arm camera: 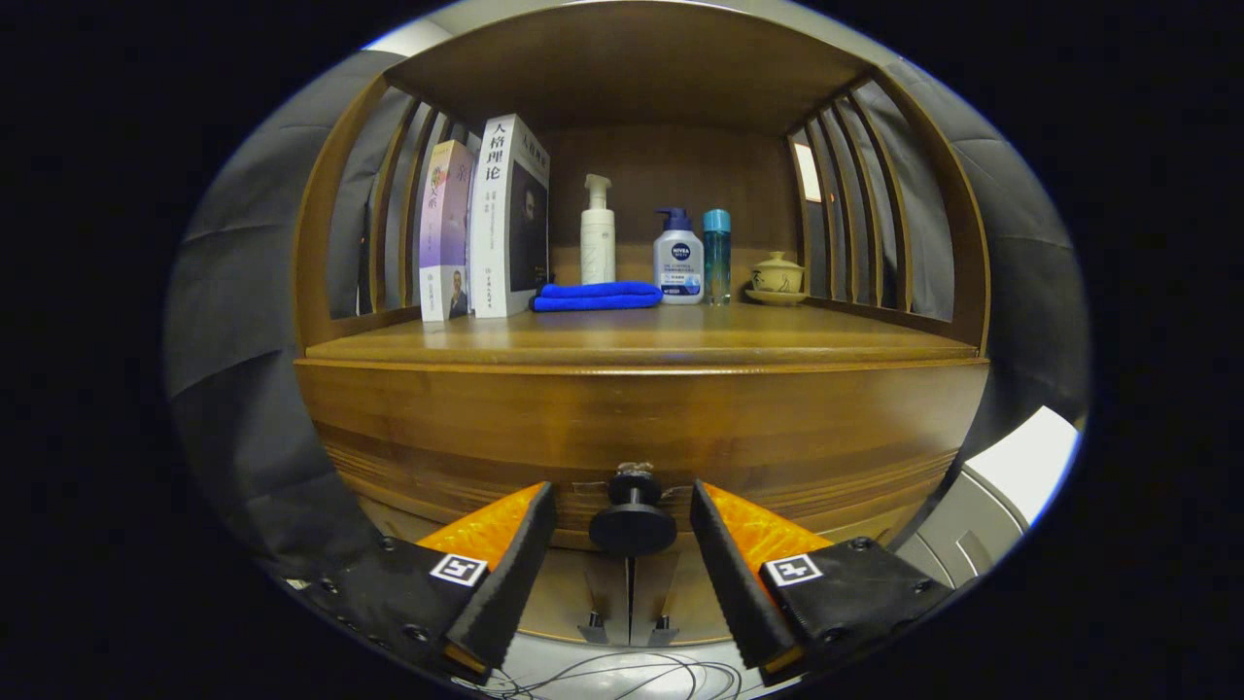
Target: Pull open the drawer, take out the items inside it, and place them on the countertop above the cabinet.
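The gripper (623,544) is being held open, jaws apart and grasping nothing; the round black drawer knob (633,526) is sitting between its fingers at twelve o'clock (stem pointing outward), on the closed brown wooden drawer (486,428).

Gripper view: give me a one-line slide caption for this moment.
Open tongs straddle the round black drawer knob on the closed wooden drawer front, not yet gripping it.

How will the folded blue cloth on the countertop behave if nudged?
The blue cloth looks soft and folded flat, so it likely slides or bunches, not rolls. Probably light. The tool is open around the drawer knob.
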